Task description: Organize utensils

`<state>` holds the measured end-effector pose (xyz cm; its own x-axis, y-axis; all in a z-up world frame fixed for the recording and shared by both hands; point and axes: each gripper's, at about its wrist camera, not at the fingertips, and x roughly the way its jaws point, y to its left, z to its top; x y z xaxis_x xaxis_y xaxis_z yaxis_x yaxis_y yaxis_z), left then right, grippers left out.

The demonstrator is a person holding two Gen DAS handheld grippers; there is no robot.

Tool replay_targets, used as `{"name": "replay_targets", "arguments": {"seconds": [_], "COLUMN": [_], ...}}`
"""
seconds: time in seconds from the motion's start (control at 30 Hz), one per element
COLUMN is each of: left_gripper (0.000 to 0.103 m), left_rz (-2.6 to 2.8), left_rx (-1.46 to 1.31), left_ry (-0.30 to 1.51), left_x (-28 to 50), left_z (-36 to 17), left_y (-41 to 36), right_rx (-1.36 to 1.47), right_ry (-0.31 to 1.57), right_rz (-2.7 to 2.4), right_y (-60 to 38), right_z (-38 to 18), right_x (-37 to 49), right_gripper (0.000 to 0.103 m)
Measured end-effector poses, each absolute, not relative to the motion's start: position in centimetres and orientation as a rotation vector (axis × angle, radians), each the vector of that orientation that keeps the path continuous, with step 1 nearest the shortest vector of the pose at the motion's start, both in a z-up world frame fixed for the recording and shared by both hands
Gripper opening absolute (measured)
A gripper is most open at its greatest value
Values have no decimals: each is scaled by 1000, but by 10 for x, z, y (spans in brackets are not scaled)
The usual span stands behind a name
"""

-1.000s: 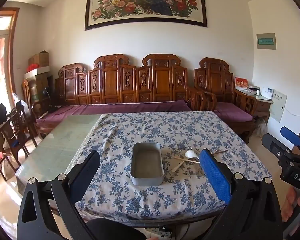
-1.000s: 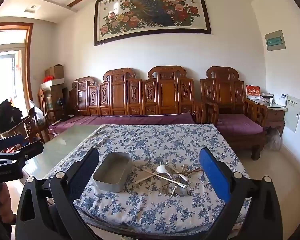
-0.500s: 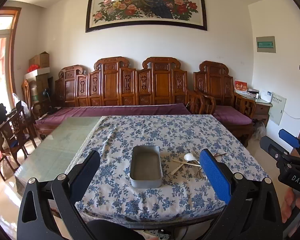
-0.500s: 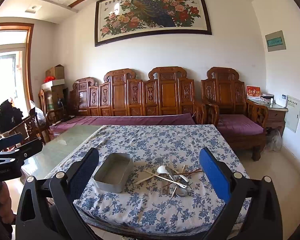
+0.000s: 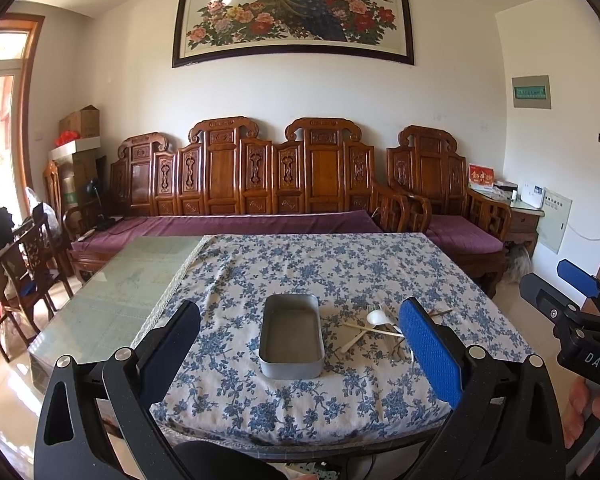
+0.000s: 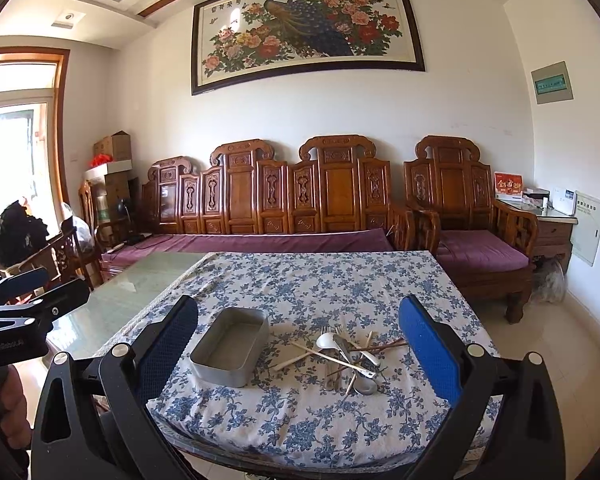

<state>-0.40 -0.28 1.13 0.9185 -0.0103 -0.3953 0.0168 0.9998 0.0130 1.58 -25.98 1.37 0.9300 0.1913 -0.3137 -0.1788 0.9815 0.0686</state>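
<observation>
I hold both spread, empty grippers, left gripper (image 5: 300,344) and right gripper (image 6: 300,344), back from the tablecloth (image 6: 340,280), framing the metal tin (image 6: 230,346) beside the tangled utensils (image 6: 340,354).

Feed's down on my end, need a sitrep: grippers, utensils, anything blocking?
Left gripper and right gripper open, short of the table. Utensils piled beside empty metal tin, none sorted. Nothing in the way.

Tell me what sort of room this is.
Most likely a home living room: a carved wooden sofa set with purple cushions lines the wall, a framed peacock painting hangs above it, and a table with a floral tablecloth stands in front.
</observation>
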Motion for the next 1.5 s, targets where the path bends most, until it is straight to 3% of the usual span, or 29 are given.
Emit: {"name": "replay_targets", "arguments": {"seconds": [1.5], "left_gripper": [96], "left_rz": [-19], "left_rx": [6], "left_ry": [379], "left_x": [-6], "left_z": [19], "left_y": [-3], "right_rx": [45], "right_ry": [313], "right_rz": [194], "right_y": [-258], "right_z": [19], "right_x": [13], "right_gripper": [101]}}
